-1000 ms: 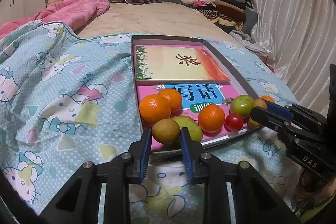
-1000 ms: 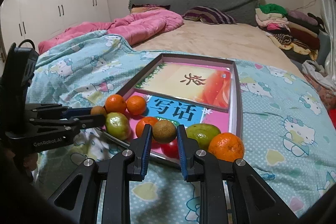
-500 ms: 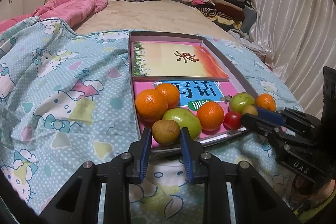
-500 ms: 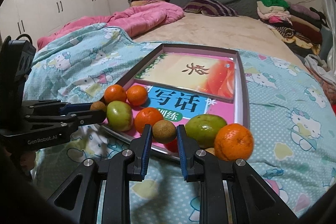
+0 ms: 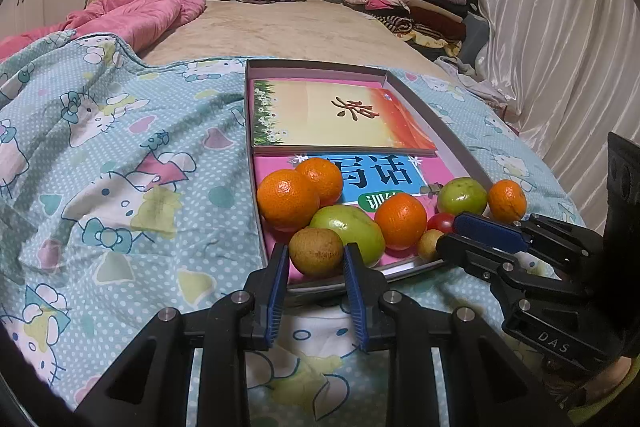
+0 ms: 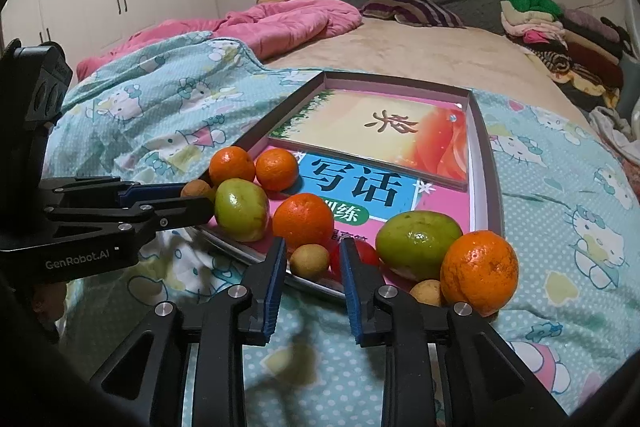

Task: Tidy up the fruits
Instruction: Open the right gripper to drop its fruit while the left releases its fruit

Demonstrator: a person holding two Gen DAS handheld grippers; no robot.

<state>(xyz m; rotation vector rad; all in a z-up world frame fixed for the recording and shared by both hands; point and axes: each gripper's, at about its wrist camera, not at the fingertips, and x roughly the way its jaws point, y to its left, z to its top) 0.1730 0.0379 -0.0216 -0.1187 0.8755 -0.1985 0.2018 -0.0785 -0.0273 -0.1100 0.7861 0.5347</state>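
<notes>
Fruits (image 5: 400, 221) in tray (image 5: 460, 143) on bedspread (image 5: 120, 163); left claw (image 5: 316, 255) gripping brown fruit (image 5: 316, 251), right claw (image 6: 312, 259) parted.

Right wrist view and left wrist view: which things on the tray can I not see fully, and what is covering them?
- Cherry tomato: right wrist view, mostly behind a finger of the right gripper.
- Brown fruit: right wrist view, half covered by the left gripper.
- Lower book title: both views, fruits cover its lowest characters.
- Small yellow fruit: right wrist view, tucked behind the nearest orange.
</notes>
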